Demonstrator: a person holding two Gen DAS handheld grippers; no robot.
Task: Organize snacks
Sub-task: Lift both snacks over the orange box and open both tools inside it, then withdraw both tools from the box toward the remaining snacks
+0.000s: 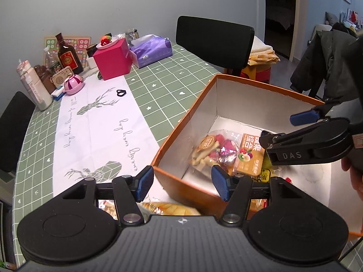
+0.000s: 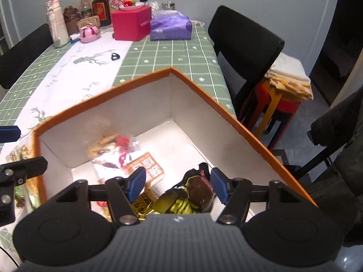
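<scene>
Green checked tablecloth (image 1: 158, 86) covers the table, and near its edge sits an orange box (image 2: 204, 90) with snack bags (image 1: 217, 149) lying on its white floor. Both grippers hang above it, released and empty: the left gripper (image 1: 181, 181) over the near wall, the right gripper (image 2: 177, 185) over a dark packet (image 2: 199, 192).

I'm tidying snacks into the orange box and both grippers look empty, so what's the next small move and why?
Probably draw the left gripper back over the box's near wall and down to the yellow snack packet outside the orange box. Both grippers are open with nothing between their pads; the right gripper hangs over packets already inside, so that outside packet seems left to collect.
</scene>
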